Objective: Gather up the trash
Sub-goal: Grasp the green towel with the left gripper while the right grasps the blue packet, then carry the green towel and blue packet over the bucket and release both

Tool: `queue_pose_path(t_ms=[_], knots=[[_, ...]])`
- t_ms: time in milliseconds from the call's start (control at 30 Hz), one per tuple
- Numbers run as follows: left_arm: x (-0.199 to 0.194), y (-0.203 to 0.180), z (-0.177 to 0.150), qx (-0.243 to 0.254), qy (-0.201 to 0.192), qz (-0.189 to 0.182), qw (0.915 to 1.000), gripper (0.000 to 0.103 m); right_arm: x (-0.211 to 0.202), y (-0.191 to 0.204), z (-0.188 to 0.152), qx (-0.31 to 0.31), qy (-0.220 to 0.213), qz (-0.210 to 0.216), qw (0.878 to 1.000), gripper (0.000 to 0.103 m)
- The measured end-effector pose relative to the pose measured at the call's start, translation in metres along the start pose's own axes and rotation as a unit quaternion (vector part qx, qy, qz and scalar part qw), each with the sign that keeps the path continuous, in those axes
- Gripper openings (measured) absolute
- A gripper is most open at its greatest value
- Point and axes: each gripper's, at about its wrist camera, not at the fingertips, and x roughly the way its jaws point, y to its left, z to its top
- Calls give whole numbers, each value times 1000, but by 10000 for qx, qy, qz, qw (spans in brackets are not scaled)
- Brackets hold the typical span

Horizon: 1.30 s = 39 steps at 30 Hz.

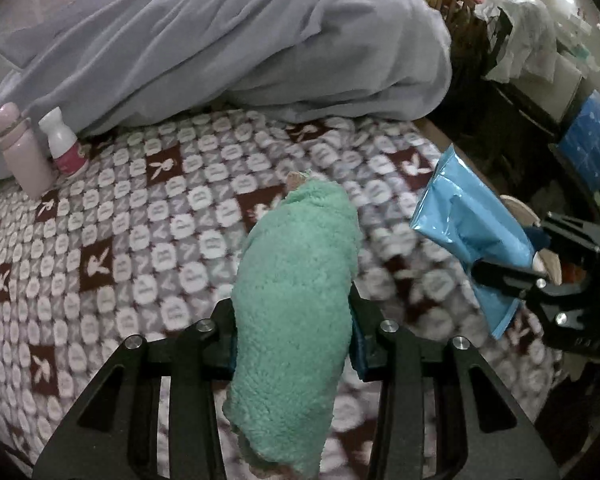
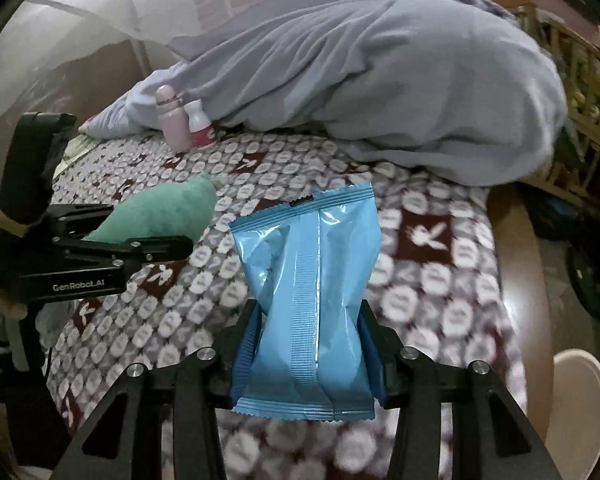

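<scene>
A: Where's the trash?
B: The blue packet (image 2: 312, 304) stands upright at centre frame, pinched at its waist by the right gripper (image 2: 308, 344), which tilts down over the patterned blanket (image 2: 440, 280).
A: And the left gripper (image 1: 294, 332)?
B: Angled down too, clamped on a green fuzzy sock (image 1: 296, 280). 2 bottles (image 1: 40, 148) lean at upper left.

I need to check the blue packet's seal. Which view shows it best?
The right wrist view: the blue packet faces the camera whole, pinched between the right gripper. The left wrist view shows it only side-on at the frame's right edge.
</scene>
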Motion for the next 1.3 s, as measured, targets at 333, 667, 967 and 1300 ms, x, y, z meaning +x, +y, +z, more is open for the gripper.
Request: queue_pose_path(t_ms=[333, 667, 967, 1300], knots=[[-7, -58, -8, 72, -195, 48, 9998, 38, -38, -20, -27, 295, -195, -254, 9991, 46], [-3, -113, -7, 304, -229, -60, 9993, 38, -65, -49, -48, 643, -335, -476, 9962, 46], [8, -153, 1, 413, -185, -273, 9986, 38, -86, -81, -66, 931, -391, -728, 9922, 46], [24, -196, 13, 617, -111, -565, 9964, 38, -108, -121, -86, 1281, -428, -1071, 9850, 46]])
